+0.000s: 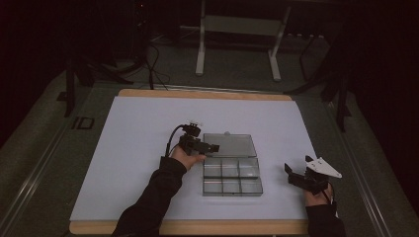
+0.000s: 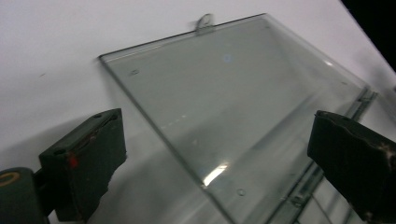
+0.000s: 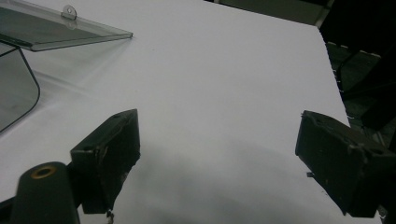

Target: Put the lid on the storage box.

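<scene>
A clear plastic box [image 1: 231, 177] with several compartments lies open in the middle of the white sheet [image 1: 138, 128]. Its flat lid [image 1: 230, 145] is folded back on the far side. My left gripper [image 1: 210, 147] hovers at the lid's left edge, open. In the left gripper view the lid [image 2: 224, 98] with its small latch tab [image 2: 204, 22] lies between and beyond the wide-apart fingers [image 2: 86, 161]. My right gripper [image 1: 290, 173] rests right of the box, open and holding nothing. In the right gripper view [image 3: 219, 154] the lid [image 3: 56, 30] and a box corner [image 3: 16, 88] show at the upper left.
The white sheet covers a wooden table [image 1: 197, 227] whose front edge is near the person's sleeves. Beyond the table stand a metal frame [image 1: 237, 29] and cables [image 1: 153, 64] on the dark floor. Bare sheet stretches left of the box and ahead of the right gripper.
</scene>
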### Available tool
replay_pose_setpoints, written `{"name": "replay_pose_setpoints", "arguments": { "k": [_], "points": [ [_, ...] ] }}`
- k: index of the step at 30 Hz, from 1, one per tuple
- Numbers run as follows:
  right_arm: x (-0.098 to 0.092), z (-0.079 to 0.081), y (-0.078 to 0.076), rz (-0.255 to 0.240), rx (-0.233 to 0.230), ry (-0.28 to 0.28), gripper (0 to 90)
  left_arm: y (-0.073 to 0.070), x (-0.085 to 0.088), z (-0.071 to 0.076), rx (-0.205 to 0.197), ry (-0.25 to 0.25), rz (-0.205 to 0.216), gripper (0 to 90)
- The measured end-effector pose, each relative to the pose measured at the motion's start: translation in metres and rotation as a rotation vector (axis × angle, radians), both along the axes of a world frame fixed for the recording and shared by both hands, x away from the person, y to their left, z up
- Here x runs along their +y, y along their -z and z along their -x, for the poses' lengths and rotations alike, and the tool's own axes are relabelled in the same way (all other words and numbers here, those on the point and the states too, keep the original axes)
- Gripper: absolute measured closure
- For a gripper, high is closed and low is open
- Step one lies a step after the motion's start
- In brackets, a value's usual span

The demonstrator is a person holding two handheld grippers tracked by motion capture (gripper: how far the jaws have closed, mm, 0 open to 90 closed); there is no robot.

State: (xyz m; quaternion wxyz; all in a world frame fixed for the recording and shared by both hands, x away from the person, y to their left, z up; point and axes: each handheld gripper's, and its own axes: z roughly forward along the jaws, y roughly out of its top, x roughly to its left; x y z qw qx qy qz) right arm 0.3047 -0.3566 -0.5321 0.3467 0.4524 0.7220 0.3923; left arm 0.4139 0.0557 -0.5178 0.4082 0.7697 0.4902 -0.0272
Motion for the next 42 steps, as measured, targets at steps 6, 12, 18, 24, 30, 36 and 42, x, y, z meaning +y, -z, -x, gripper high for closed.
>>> {"name": "replay_pose_setpoints", "arguments": {
  "k": [6, 12, 18, 24, 30, 36, 42],
  "points": [
    [0.001, 0.000, 0.000, 0.007, 0.002, 0.002, 13.7, 0.008, 0.001, 0.001, 0.023, -0.003, 0.040, 12.5],
    [0.001, 0.000, 0.000, 0.008, 0.001, 0.001, 13.7, 0.013, 0.001, 0.001, 0.032, 0.011, 0.067, 17.4],
    [0.001, 0.000, 0.000, 0.012, -0.001, 0.001, 13.7, 0.015, 0.005, 0.000, 0.064, 0.042, 0.116, 27.3],
    [0.003, 0.000, 0.000, 0.023, 0.000, 0.003, 13.7, 0.015, 0.011, 0.002, 0.038, 0.058, 0.168, 40.4],
    [0.005, -0.001, 0.001, 0.049, 0.011, 0.003, 13.7, 0.007, 0.020, 0.006, -0.034, 0.062, 0.184, 57.0],
    [0.006, -0.003, 0.000, 0.063, 0.033, 0.002, 13.7, 0.002, 0.024, 0.009, -0.075, 0.074, 0.196, 65.4],
    [0.010, -0.006, -0.004, 0.069, 0.060, -0.040, 14.0, -0.004, 0.028, 0.012, -0.115, 0.095, 0.200, 72.7]
  ]
}}
